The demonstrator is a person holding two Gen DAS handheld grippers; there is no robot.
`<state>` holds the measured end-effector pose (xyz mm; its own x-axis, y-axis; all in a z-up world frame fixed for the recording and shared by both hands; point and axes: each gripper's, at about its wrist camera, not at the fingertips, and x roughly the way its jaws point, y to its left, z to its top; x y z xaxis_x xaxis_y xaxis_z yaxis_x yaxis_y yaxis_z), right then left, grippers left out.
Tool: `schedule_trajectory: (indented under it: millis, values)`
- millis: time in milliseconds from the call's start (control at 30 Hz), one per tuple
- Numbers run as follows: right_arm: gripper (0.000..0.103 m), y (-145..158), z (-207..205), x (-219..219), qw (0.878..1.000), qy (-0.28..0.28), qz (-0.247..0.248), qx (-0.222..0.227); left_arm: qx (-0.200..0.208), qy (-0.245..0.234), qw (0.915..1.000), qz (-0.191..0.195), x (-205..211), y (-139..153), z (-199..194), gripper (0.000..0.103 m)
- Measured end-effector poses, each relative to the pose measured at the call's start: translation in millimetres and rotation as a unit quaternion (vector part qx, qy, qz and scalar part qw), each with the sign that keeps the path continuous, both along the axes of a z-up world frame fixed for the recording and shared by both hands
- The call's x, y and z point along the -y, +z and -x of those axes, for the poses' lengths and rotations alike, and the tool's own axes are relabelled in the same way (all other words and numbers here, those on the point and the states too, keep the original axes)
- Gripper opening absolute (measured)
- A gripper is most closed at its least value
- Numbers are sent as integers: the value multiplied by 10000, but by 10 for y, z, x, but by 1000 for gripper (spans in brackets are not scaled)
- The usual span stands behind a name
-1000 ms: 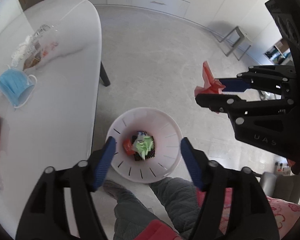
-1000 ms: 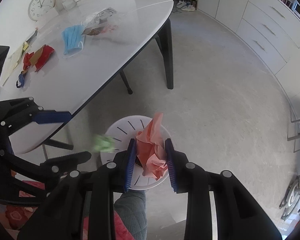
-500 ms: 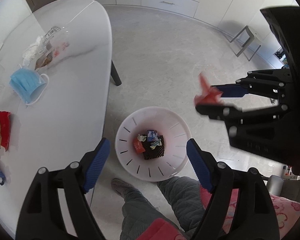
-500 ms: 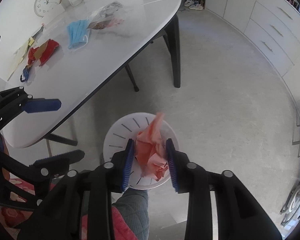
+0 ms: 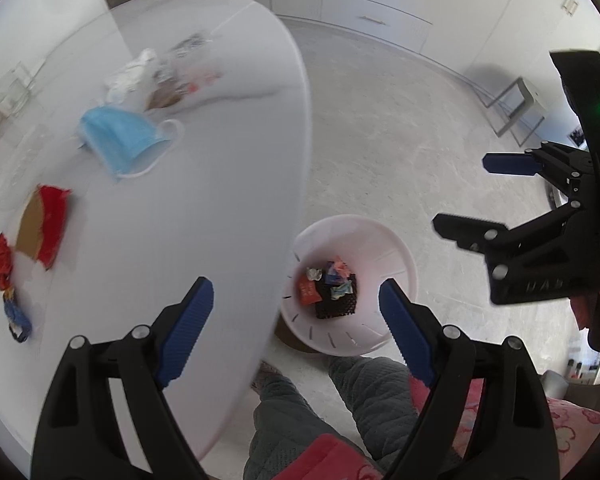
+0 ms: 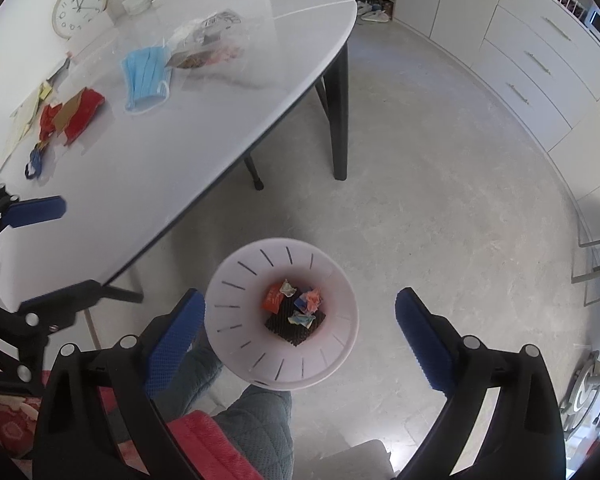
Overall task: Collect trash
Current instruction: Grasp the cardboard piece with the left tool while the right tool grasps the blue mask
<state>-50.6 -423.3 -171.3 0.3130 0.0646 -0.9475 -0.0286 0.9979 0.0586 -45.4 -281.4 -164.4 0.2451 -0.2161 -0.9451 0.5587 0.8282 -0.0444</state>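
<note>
White plastic forms the waste bin [image 6: 236, 320], which stands on the floor [image 6: 440, 184] beside the bench [image 6: 204, 120] edge. The bin has dark slots around its wall and a dark grid at its bottom. Several crumpled scraps lie inside it: a pink paper wad [image 6: 313, 299], an orange-red wrapper [image 6: 274, 298] with white print (too small to read), and small blue and pale pieces.

The right gripper [image 6: 298, 338] hovers above the bin. Its blue fingers [image 6: 422, 344] are spread wide apart and hold nothing. The left gripper [image 5: 296, 334] is positioned over the bench edge, next to the bin. Its blue fingers [image 5: 182, 340] are likewise spread wide and empty.

Items on the bench:
- A blue face mask [image 6: 146, 78], lying flat near the middle.
- A clear plastic wrapper [image 6: 208, 40] with printed matter, just beyond the mask; a barcode-like patch shows, but no text is legible.
- A red-and-brown packet [image 6: 78, 114], next to smaller red and blue scraps [image 6: 36, 158] and yellowish papers at the left edge.
- A round wall-type clock [image 6: 79, 7] at the far end, with numerals on its face.

In the left wrist view, embossed letters appear on the right gripper body (they cannot be read with certainty). White drawer cabinets [image 6: 540, 60] line the far wall.
</note>
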Motion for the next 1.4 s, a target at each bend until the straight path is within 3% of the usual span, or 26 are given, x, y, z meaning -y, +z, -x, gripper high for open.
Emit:
schedule_trajectory:
  millis: [267,433,567,767,867,967,1067,1133,1200,1400]
  values:
    - [96,100,-266,-316,9999,-86,47,119,241,676,9974,-14,-766,87,-372,87]
    - [100,180,-499,-677,9997,2,54,233,513,1136,9918,-280,-1385,73,-825,87]
    - [100,203,-709,-994,9995,121,39,292,657,1244,9890,-452,-1741,1,-1208,87]
    - [100,180,-1068,-1376,9993,253,48,255,416,696,9965,-175,-2049,-165,-1688,87]
    - [100,168,-1202,-1508,9994,260,62,231,66,58,9999,-57,-2087,-303,-1872,87]
    - [100,148,-1295,-1592,9994,250,74,207,-26,-412,9990,-181,-2041,-441,-1956,87]
    - [100,116,-1397,-1667,9996,227,90,161,-28,-742,9965,-392,-1979,-576,-2043,74]
    - [100,102,-1443,-1694,9996,225,103,143,-79,-836,9954,-455,-1952,-638,-2066,55]
    - [100,89,-1483,-1714,9996,223,99,131,-97,-876,9953,-395,-1944,-660,-2065,49]
    - [100,93,-1641,-1776,9992,359,-70,145,-17,-695,9974,-211,-1980,-593,-1995,48]
